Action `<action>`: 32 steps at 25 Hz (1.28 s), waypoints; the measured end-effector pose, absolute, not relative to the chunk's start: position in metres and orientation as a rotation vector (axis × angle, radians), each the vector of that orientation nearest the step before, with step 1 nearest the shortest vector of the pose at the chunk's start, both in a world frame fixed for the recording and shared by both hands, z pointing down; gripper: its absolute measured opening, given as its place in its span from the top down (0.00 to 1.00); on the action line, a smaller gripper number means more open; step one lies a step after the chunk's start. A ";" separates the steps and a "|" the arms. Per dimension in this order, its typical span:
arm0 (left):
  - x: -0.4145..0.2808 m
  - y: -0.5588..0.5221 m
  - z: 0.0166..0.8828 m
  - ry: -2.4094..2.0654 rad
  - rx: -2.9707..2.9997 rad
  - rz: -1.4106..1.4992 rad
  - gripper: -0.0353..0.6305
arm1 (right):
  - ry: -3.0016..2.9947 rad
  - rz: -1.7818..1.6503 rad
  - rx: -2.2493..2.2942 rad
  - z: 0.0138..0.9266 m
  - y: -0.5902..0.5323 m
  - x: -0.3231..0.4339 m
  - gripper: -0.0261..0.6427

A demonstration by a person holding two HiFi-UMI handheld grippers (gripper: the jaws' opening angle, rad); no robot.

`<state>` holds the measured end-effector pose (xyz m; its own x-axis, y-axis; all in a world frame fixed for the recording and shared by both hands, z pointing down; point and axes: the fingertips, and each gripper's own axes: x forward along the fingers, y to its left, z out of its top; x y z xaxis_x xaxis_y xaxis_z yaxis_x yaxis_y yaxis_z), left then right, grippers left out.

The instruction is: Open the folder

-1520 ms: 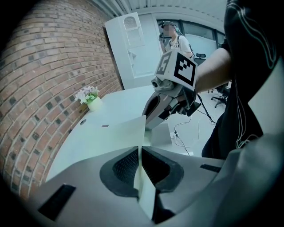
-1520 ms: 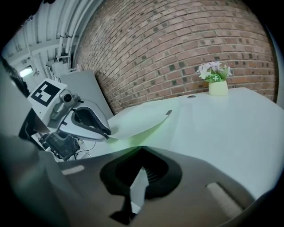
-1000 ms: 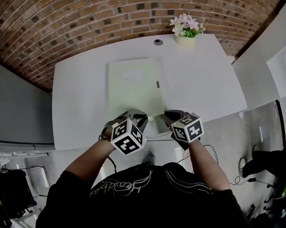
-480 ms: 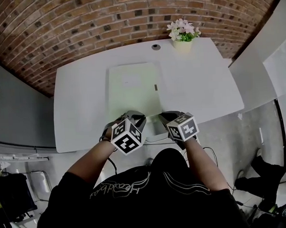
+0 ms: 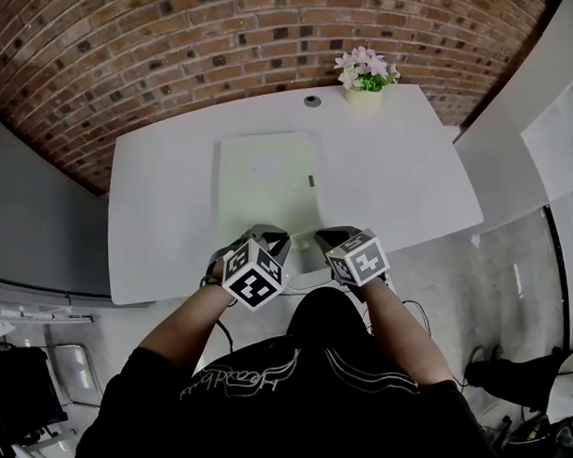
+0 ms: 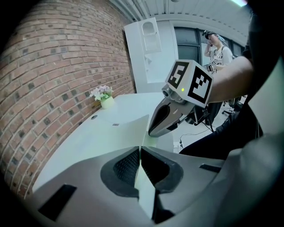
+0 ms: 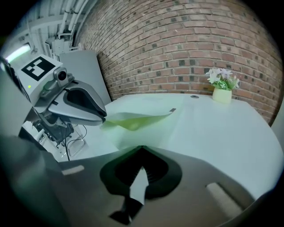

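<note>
A pale green folder (image 5: pixel 266 182) lies flat on the white table (image 5: pixel 397 172), with a small dark tab on its right edge. Both grippers are at its near edge. My left gripper (image 5: pixel 268 235) is shut on the folder's front cover, and a thin pale sheet shows between its pads (image 6: pixel 140 155). In the right gripper view, the left gripper (image 7: pixel 101 116) holds that cover (image 7: pixel 137 119) slightly raised, so the greener inside shows. My right gripper (image 5: pixel 326 239) is beside it, shut on a pale lower sheet (image 7: pixel 141 153). In the left gripper view the right gripper (image 6: pixel 151 132) meets the folder's (image 6: pixel 124 126) edge.
A pot of pink and white flowers (image 5: pixel 363 75) stands at the table's far edge, next to a round cable grommet (image 5: pixel 311 100). A brick wall runs behind. Cables lie on the floor under the near edge. A second person stands far off in the left gripper view.
Both grippers stay at the folder's near edge. The right gripper has edged slightly left, closer to the left one, and the head view has shifted a little.
</note>
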<state>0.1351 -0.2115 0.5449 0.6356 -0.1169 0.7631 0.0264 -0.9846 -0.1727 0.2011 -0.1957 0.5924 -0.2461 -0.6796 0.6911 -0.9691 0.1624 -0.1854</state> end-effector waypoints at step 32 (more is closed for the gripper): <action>0.124 -0.218 0.536 0.131 -2.708 -1.240 0.93 | -2.015 0.813 1.535 0.593 -0.194 0.190 0.96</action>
<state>0.1239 -0.2179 0.5358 0.6524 -0.1459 0.7437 -0.0130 -0.9833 -0.1815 0.1897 -0.1942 0.5931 -0.2584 -0.6829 0.6833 -0.9659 0.1958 -0.1696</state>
